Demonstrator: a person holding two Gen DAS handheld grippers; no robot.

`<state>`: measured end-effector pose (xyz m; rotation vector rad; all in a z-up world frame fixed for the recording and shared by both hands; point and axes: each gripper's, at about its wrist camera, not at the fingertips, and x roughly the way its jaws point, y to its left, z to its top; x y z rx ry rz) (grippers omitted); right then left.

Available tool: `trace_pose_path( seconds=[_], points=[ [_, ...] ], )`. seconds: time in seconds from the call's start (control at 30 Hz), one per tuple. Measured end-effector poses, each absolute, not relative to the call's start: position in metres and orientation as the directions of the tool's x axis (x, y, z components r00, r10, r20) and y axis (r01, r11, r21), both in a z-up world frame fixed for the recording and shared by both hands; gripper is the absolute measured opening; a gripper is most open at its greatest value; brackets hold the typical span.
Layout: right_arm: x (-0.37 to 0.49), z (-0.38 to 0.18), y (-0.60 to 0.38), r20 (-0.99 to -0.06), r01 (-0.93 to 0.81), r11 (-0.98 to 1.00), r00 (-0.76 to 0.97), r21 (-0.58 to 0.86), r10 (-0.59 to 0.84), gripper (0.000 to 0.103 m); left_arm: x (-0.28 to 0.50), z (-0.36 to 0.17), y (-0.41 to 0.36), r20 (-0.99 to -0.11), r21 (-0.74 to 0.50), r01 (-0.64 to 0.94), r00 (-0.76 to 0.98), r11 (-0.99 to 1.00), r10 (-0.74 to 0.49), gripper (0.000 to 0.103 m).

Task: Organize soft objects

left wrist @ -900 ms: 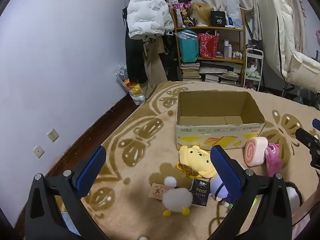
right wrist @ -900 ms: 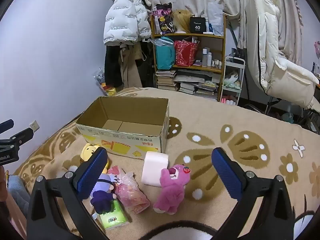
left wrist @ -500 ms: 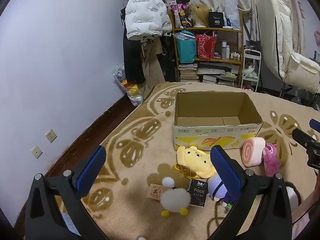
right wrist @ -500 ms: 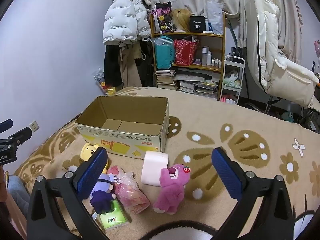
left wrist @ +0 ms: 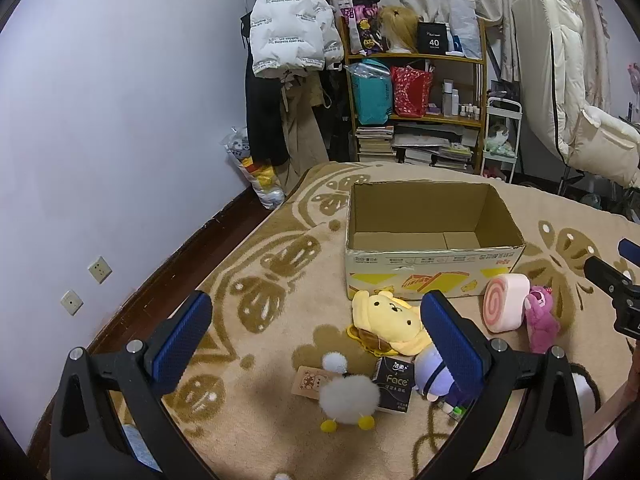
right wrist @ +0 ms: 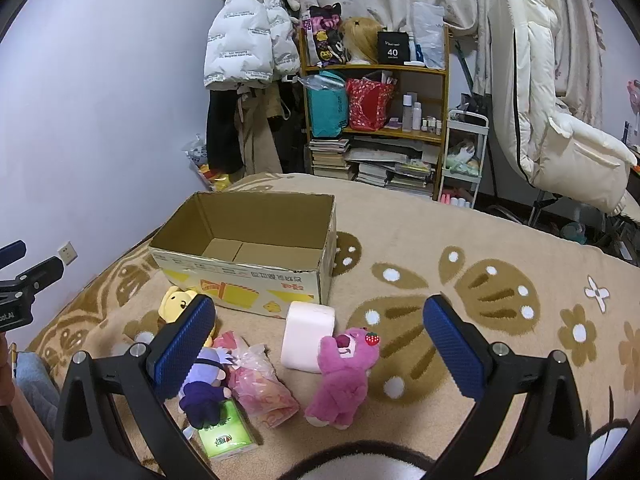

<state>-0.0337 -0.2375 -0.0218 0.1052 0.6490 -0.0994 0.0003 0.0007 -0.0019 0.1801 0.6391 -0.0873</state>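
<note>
1. The left gripper (left wrist: 316, 340) has its fingers (left wrist: 182, 338) spread as wide as they go, with nothing between them; it hangs above the patterned blanket (left wrist: 280, 320), angled downward.
2. The right gripper (right wrist: 320, 344) is likewise wide open and empty-handed, its fingers (right wrist: 452, 350) framing the toys below without touching them.
3. Nearest in the left view, a white fluffy chick toy (left wrist: 348, 394) stands on yellow feet, with a black tissue pack (left wrist: 394, 384) just beside it.
4. In the right view, a green tissue pack (right wrist: 224, 434) lies closest, and a purple doll (right wrist: 204, 388) lies partly on it, its long axis running toward the camera.
5. A pink plastic-wrapped bundle (right wrist: 260, 384) lies just beside the doll, slanting from upper left to lower right.
6. The pink bear plush (right wrist: 344, 376) sits upright, its open mouth toward the cardboard box, leaning against the pink roll cushion (right wrist: 306, 336).
7. The roll cushion lies on its side; the left view shows its spiral end face turned toward the camera.
8. The yellow bear plush (left wrist: 390, 322) lies flat, face up, just in front of the box.
9. The cardboard box (right wrist: 248, 280) stands open and empty on the blanket, its long axis running left to right.
10. Beyond, a shelf unit (right wrist: 376, 120) with bags and books stands against the curtain.
</note>
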Motion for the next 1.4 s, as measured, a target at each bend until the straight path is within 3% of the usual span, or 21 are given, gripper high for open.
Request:
trace_pose_path(
  seconds=[1.4],
  points=[
    [-0.031, -0.028, -0.237, -0.613, 0.128, 0.989, 0.788, 0.067, -0.061, 0.103, 0.000, -0.003, -0.003, -0.605, 0.139, 0.137, 0.796, 0.981, -0.025, 0.103]
  ],
)
